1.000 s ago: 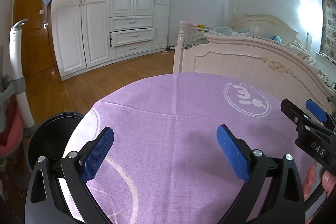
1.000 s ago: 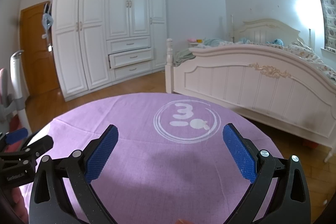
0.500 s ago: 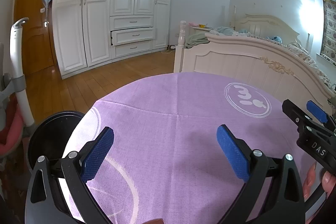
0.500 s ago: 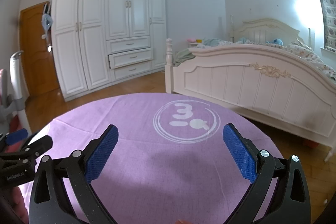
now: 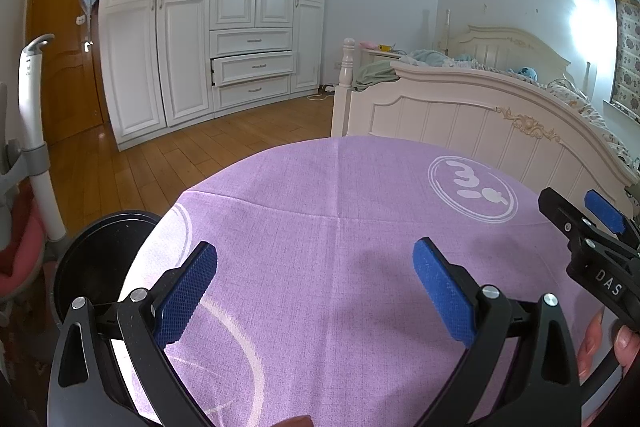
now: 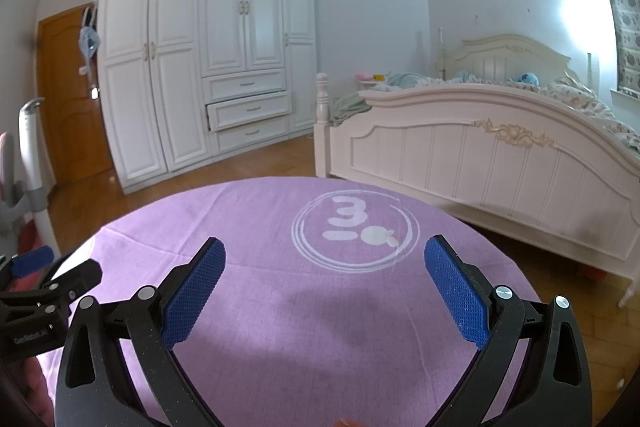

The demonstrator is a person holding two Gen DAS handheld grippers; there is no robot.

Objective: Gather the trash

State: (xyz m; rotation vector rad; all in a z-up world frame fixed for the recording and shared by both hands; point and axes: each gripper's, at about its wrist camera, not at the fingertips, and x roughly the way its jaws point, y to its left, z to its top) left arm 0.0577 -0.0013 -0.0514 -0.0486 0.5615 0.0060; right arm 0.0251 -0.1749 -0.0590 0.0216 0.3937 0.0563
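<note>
- Bedroom first: wardrobe [image 6: 208, 67] along the back wall with one drawer [image 6: 248, 111] pulled out a bit, bed [image 6: 480, 155] on the right, wood floor [image 5: 168, 163] in between. No trash on any floor I can see.
- Table [image 5: 340, 267] with a purple cloth fills the lower half of both views. It has a white circle logo [image 6: 355, 231] with a "3" on it. As far as I can see the cloth is bare: no wrappers, no scraps, nothing to pick up.
- Bin [image 5: 96, 263], black and round, sits just off the table's left edge, low down in the left view. Can't make out what's inside, it's just dark in there.
- Left gripper [image 5: 316, 281] hovers over the table, fingers wide apart, nothing between the blue pads.
- Right gripper [image 6: 325, 279] is the same deal: over the cloth near the logo, fingers spread, nothing held. It also pokes in from the right edge of the left view.
- So where's the trash? Honestly not in either view. My guess is it's either all in the bin already, so the job's basically done, or none has shown up yet and we're at the very start. Can't say which from this.
- If anything's left, it's finding a piece somewhere out of view, then carrying it to the bin on the left.
</note>
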